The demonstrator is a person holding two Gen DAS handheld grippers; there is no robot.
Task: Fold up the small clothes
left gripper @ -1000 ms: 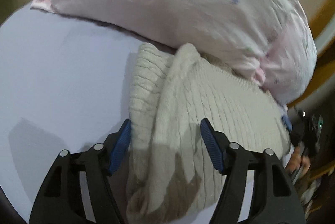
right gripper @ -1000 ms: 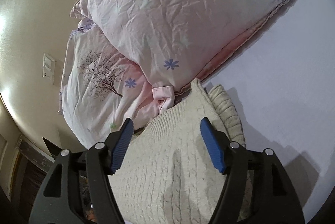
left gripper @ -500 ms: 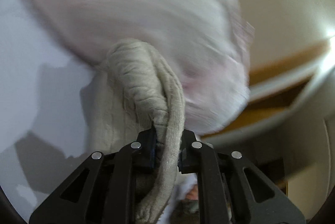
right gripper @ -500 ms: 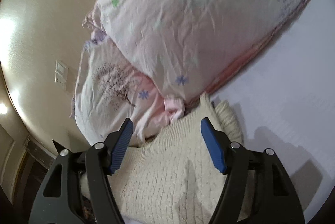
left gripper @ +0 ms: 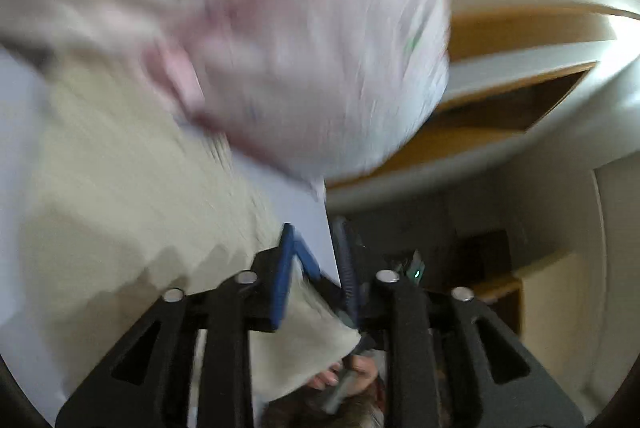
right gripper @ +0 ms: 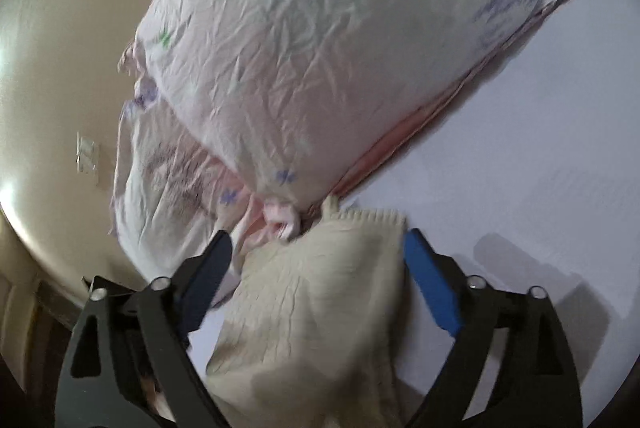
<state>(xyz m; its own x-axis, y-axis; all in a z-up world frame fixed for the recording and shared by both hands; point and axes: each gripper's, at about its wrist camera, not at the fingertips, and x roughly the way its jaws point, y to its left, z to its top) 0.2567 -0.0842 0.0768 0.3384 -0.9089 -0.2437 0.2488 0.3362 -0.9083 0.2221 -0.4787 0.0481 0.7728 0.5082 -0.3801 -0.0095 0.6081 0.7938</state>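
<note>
Motion blur smears most of the left wrist view, so fine detail there is lost. The left gripper has its blue-padded fingers partly apart, with a corner of the cream knit garment lying between them; whether the pads actually pinch the cloth cannot be told through the blur. From the fingers the garment spreads ahead and to the left across the pale lavender sheet, its far edge running under a pink-and-white floral pillow that fills the upper part of the view. Below the fingers, part of a person's hand on a handle shows, mostly hidden by the gripper body. In the sharper right wrist view, the right gripper has its jaws wide apart, and the same garment lies between and beneath them, touching neither pad clearly; its ribbed hem points ahead toward the pillow, and its near end is cut off by the frame's lower edge. A second printed pillow sits ahead and left, partly covered by the first. The sheet stretches to the right of the fingers.
</note>
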